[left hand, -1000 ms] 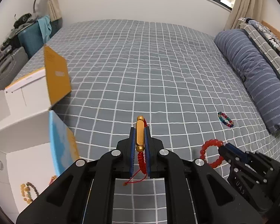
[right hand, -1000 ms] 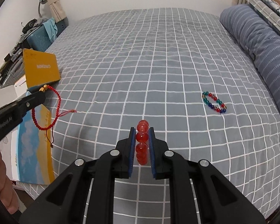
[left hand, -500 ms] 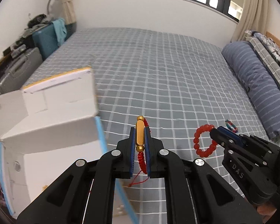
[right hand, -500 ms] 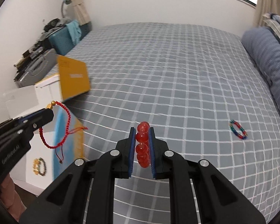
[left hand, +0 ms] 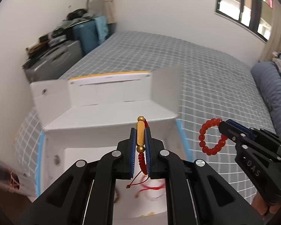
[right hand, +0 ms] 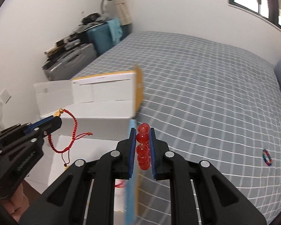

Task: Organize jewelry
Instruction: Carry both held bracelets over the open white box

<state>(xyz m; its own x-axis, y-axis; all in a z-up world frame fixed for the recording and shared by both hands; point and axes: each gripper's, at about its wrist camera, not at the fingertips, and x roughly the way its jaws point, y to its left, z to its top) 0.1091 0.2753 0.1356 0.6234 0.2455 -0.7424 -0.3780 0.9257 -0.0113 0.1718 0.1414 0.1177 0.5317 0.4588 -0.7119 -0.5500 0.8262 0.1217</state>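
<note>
My left gripper [left hand: 140, 131] is shut on a red cord bracelet with a gold tube bead [left hand: 141, 136] and holds it over the open white box [left hand: 110, 97]; it also shows in the right wrist view [right hand: 65, 131]. My right gripper [right hand: 142, 131] is shut on a red bead bracelet [right hand: 143, 146], beside the box's right edge; that bracelet also shows in the left wrist view [left hand: 211, 136]. Blurred red and beaded jewelry lies on the box floor [left hand: 149, 189]. A multicoloured bead bracelet [right hand: 267, 157] lies on the bed.
The grey checked bed [right hand: 206, 93] stretches to the right. The box has a raised lid and a blue-and-yellow side flap [right hand: 132, 178]. Suitcases and clutter [left hand: 65, 56] stand against the wall. A blue striped pillow [left hand: 271, 93] lies at the right.
Both grippers have swung left from the bed toward the box with their bracelets. The left one is now over the open box; the right one is at its side flap.
</note>
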